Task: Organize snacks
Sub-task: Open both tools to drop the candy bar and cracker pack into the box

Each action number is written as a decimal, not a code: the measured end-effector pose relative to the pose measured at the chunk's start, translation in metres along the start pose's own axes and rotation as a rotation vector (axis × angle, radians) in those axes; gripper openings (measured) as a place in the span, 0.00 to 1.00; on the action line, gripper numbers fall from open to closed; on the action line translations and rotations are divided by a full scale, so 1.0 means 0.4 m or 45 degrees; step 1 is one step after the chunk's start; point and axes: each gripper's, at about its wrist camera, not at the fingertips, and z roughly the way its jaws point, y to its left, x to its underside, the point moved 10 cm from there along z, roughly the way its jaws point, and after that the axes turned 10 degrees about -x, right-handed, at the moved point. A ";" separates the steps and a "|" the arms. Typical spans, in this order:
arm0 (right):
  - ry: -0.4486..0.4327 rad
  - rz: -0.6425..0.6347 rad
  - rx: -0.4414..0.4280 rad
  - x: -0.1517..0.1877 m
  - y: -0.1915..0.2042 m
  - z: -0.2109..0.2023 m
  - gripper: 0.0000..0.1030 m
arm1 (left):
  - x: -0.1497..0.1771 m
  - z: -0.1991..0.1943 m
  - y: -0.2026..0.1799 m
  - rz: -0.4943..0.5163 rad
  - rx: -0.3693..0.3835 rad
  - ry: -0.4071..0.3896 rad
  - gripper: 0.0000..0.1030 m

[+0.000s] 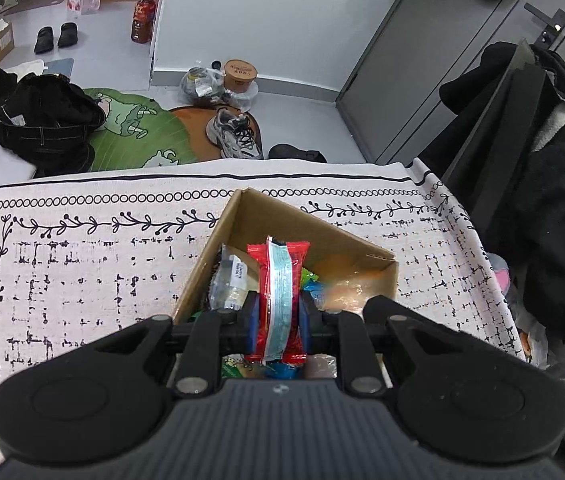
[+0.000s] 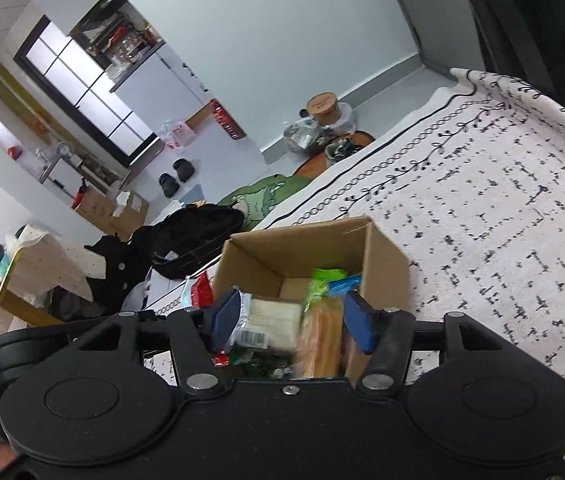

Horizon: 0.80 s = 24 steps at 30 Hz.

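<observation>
An open cardboard box (image 1: 314, 224) stands on the patterned tablecloth (image 1: 82, 272), with several snack packets inside. My left gripper (image 1: 278, 308) hangs over the box, shut on a red packet with a pale blue strip (image 1: 278, 276) that stands upright between the pads. In the right wrist view the same box (image 2: 294, 248) lies just ahead. My right gripper (image 2: 290, 320) is open above it. A blurred orange-tan packet (image 2: 320, 336) sits in the gap near the right pad, and neither pad presses on it. A white packet (image 2: 274, 316) and green and blue wrappers (image 2: 328, 280) lie below.
The cloth-covered table ends just beyond the box. Past its far edge the floor holds a green mat (image 1: 130, 128), sneakers (image 1: 234, 132), bags and black clothes (image 1: 46, 120). A black chair draped with dark coats (image 1: 522, 128) stands at the table's right end.
</observation>
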 end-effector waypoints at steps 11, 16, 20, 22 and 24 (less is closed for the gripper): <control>-0.030 0.009 0.087 -0.022 -0.044 -0.024 0.56 | -0.017 0.045 -0.026 0.035 0.007 0.010 0.19; -0.028 0.032 0.108 -0.023 -0.064 -0.034 0.56 | -0.038 0.044 -0.045 0.065 -0.034 -0.041 0.28; -0.030 0.037 0.118 -0.021 -0.075 -0.046 0.58 | -0.033 0.042 -0.050 0.045 -0.053 -0.030 0.39; -0.028 0.039 0.127 -0.017 -0.082 -0.053 0.60 | -0.027 0.039 -0.054 0.047 -0.070 -0.028 0.42; -0.024 0.044 0.142 -0.012 -0.089 -0.061 0.60 | -0.021 0.034 -0.058 0.056 -0.078 -0.023 0.46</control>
